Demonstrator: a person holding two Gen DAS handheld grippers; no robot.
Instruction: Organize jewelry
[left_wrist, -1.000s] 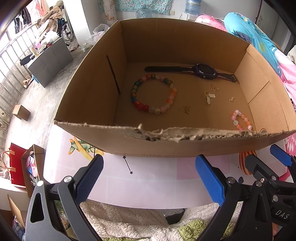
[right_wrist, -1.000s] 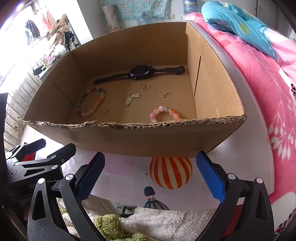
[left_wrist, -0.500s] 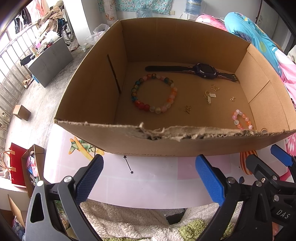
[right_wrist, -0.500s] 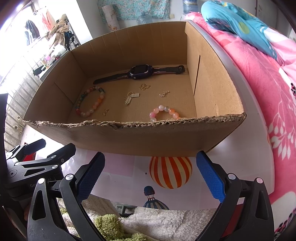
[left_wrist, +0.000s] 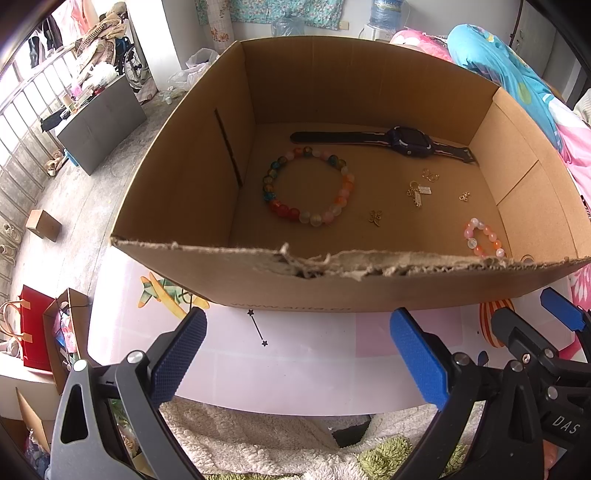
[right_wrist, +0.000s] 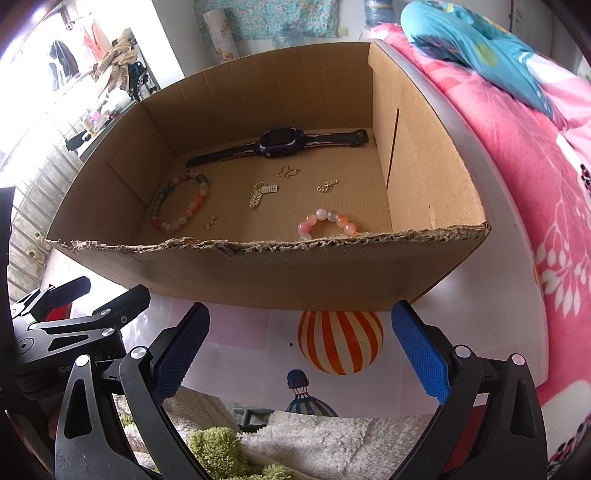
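Facing box (left_wrist: 280, 284) torn near edge, both jaws apart

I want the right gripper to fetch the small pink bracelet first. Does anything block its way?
Yes: the cardboard box's torn front wall stands between the open right gripper and the small pink bracelet lying just behind it.

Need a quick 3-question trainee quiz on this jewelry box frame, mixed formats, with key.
1. True or false: the left gripper holds the large bead bracelet.
2. The watch lies near which wall of the cardboard box: A near, B far, C left?
3. Fill in: the small pink bracelet lies close to the box's ____ wall.

Key: 1 false, both the left and the right gripper are open and empty. 2 B. 3 near.
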